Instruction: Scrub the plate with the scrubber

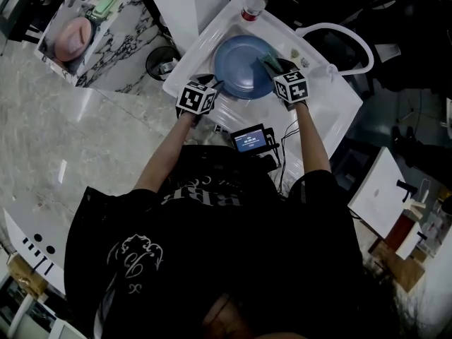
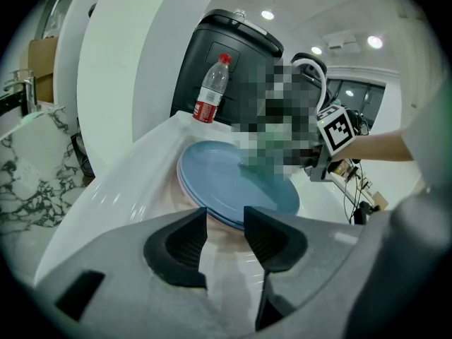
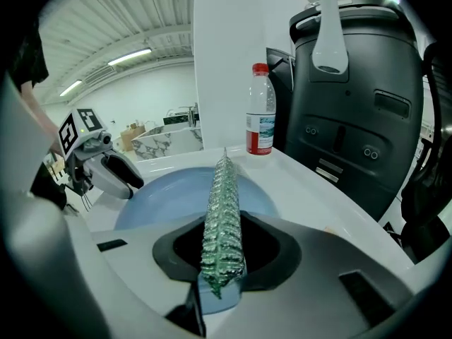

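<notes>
A blue plate [image 1: 240,66] lies in the white sink [image 1: 332,108], stacked on a pale pink one whose edge shows under it. My right gripper [image 1: 277,68] is shut on a glittery green scrubber [image 3: 222,210], which stands edge-on over the plate's [image 3: 159,196] right side. Whether the scrubber touches the plate is unclear. My left gripper [image 2: 226,235] is open at the plate's [image 2: 226,182] near-left rim, and the rim sits just at its fingertips, not pinched. In the head view that left gripper [image 1: 214,85] meets the plate's edge.
A clear bottle with a red cap [image 1: 254,4] stands on the sink's far corner. A white curved faucet [image 1: 339,37] arches at the right rim. Behind stands a black bin [image 3: 360,97]. A marble counter [image 1: 85,30] with a pink dish lies far left.
</notes>
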### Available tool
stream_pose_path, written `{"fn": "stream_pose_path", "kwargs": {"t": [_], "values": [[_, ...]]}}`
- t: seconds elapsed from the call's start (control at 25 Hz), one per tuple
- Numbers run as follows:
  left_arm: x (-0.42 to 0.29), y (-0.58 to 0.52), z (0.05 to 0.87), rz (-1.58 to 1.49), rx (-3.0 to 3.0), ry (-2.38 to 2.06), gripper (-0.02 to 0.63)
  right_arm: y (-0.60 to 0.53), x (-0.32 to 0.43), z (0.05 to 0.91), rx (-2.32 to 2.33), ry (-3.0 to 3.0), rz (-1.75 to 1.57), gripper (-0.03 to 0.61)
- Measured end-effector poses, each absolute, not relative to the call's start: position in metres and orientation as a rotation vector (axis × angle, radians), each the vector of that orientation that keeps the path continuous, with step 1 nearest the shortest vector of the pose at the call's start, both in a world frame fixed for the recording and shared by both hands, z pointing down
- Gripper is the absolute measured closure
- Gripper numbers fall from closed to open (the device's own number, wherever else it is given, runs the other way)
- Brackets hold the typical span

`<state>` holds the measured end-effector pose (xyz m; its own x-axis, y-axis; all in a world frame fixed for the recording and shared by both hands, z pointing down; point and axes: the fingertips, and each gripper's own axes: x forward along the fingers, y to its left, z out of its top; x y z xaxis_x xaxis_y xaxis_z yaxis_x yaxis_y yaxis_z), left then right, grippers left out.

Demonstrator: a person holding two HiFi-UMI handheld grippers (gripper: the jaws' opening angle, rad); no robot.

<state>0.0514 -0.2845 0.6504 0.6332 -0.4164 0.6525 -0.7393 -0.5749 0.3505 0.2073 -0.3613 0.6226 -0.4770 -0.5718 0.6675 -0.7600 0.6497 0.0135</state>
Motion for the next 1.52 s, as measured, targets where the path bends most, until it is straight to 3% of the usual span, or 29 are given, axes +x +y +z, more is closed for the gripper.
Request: {"fn": "stream_pose_path", "kwargs": {"t": [0.8, 0.84, 0.92, 1.04, 1.52], "values": [[0.042, -0.287, 0.652, 0.686, 2.183, -0.955, 0.446, -0.265, 0.110, 0.619, 0.689, -2.389, 0.550, 0.486], [0.037, -0.288, 0.654, 0.736, 2.181, -0.971, 0.446, -0.264, 0.105, 0.619, 0.677, -2.393, 0.552, 0.486], [0.024, -0.284, 0.667, 0.972, 2.212, -0.987, 0.506, -0.262, 0.096, 0.619, 0.661, -2.397, 0.547, 0.486], [0.021, -0.275, 0.680, 1.216, 2.309, -0.929, 0.506, -0.263, 0.090, 0.620, 0.661, -2.393, 0.530, 0.486], [-0.003, -0.286, 0.626, 0.695, 2.258, -0.993, 0.506, -0.290, 0.108, 0.583, 0.951, -2.424, 0.510, 0.486]]}}
